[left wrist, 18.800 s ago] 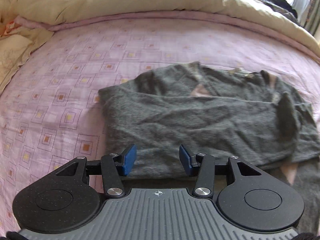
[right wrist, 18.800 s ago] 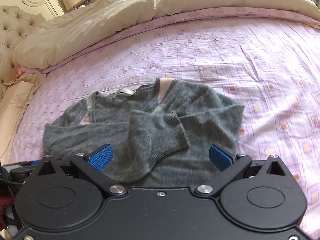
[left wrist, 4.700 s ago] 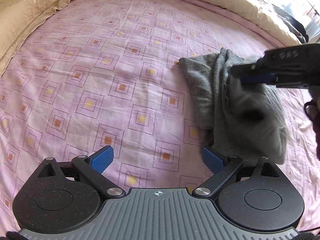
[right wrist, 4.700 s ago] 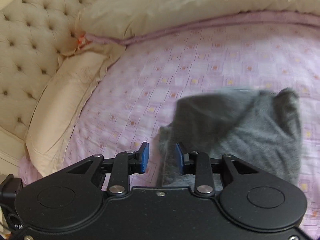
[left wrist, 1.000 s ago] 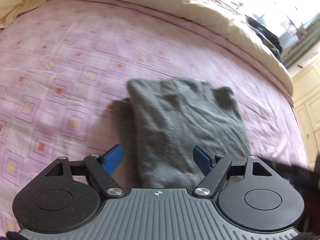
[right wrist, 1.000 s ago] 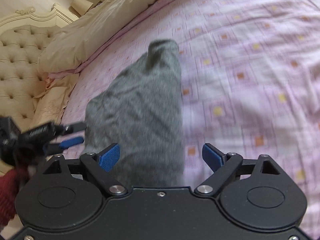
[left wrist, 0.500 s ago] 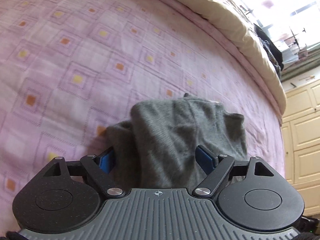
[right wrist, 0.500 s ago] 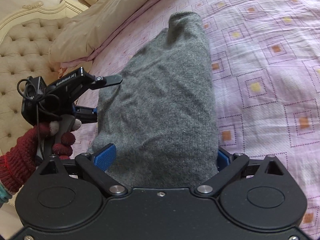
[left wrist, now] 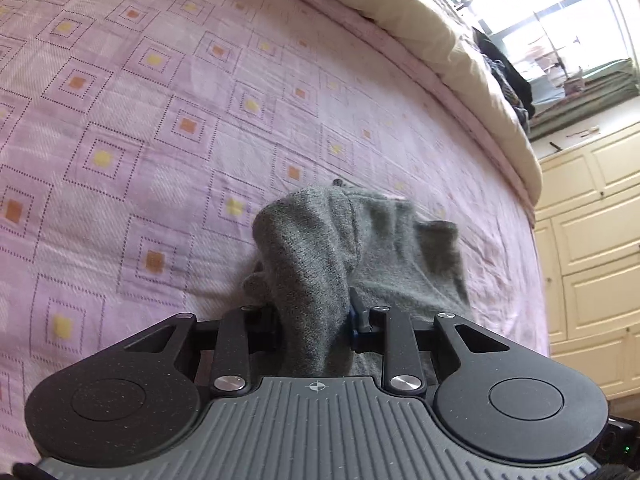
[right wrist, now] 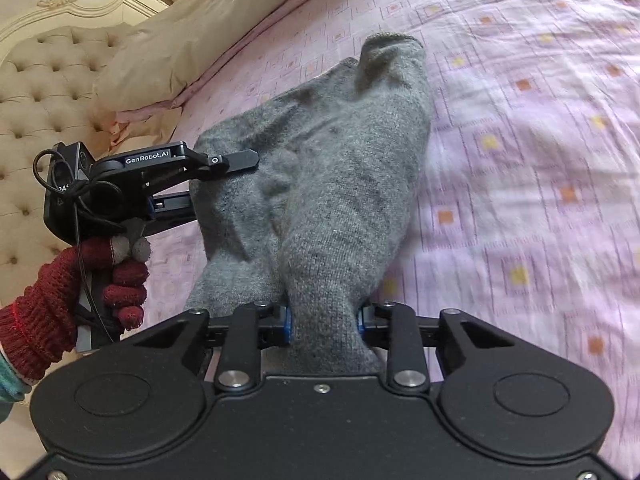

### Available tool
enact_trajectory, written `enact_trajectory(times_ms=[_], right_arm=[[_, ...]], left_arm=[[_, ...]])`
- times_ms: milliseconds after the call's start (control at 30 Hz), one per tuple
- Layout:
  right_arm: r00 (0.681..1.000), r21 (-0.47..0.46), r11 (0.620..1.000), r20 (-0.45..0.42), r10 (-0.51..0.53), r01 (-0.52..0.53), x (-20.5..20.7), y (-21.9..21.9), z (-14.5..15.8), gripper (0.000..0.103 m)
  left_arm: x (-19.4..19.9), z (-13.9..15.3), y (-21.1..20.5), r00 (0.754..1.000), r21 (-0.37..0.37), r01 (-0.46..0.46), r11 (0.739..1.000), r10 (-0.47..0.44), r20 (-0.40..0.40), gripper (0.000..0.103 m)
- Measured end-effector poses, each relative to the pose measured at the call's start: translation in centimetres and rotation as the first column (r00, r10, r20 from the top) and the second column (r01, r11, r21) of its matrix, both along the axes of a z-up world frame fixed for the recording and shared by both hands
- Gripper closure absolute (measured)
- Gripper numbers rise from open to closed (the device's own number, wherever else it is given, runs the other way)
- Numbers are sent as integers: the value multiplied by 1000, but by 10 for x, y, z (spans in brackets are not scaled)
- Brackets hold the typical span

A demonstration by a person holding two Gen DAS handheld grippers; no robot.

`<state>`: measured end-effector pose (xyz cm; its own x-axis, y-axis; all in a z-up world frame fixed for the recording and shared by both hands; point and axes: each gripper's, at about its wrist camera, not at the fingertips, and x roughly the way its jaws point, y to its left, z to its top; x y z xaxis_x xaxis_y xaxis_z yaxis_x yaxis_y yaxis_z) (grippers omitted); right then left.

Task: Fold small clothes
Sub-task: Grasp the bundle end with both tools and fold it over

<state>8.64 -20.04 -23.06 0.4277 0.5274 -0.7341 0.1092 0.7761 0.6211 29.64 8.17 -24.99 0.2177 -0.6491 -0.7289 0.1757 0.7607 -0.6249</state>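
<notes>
A folded grey sweater (left wrist: 400, 248) lies on the pink patterned bed sheet (left wrist: 120, 120). My left gripper (left wrist: 314, 320) is closing on one end of it, and the knit is bunched and pinched between the pads. In the right wrist view the sweater (right wrist: 340, 160) runs away from me. My right gripper (right wrist: 324, 324) is closing on its near end, blue pads pressing a thick fold from both sides. The left gripper (right wrist: 208, 180) shows there at the sweater's left edge, held by a hand in a red knitted glove (right wrist: 124, 280).
A beige duvet (left wrist: 440, 40) is heaped along the far side of the bed, with dark clothes (left wrist: 504, 76) beyond it. Cream cabinets (left wrist: 592, 240) stand at the right. A tufted headboard (right wrist: 40, 80) and beige pillow (right wrist: 168, 60) lie to the left in the right wrist view.
Both grippers stood wide open around the sweater's ends and have since closed onto it. The cloth is now bunched up between each pair of pads.
</notes>
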Motion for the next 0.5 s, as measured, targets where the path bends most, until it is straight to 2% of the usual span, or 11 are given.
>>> enact_trajectory(times_ms=[167, 367, 500], right_arm=[[998, 5, 1000, -54, 30, -30, -53, -18, 0, 67], [988, 19, 996, -124, 88, -87, -117, -45, -1, 68], [982, 17, 993, -142, 120, -119, -143, -58, -2, 66]], left_arm=[[-33, 12, -9, 999, -8, 29, 1000, -29, -17, 75], [-105, 18, -28, 996, -7, 57, 998, -57, -62, 75], [-154, 21, -37, 994, -13, 59, 998, -59, -90, 75]])
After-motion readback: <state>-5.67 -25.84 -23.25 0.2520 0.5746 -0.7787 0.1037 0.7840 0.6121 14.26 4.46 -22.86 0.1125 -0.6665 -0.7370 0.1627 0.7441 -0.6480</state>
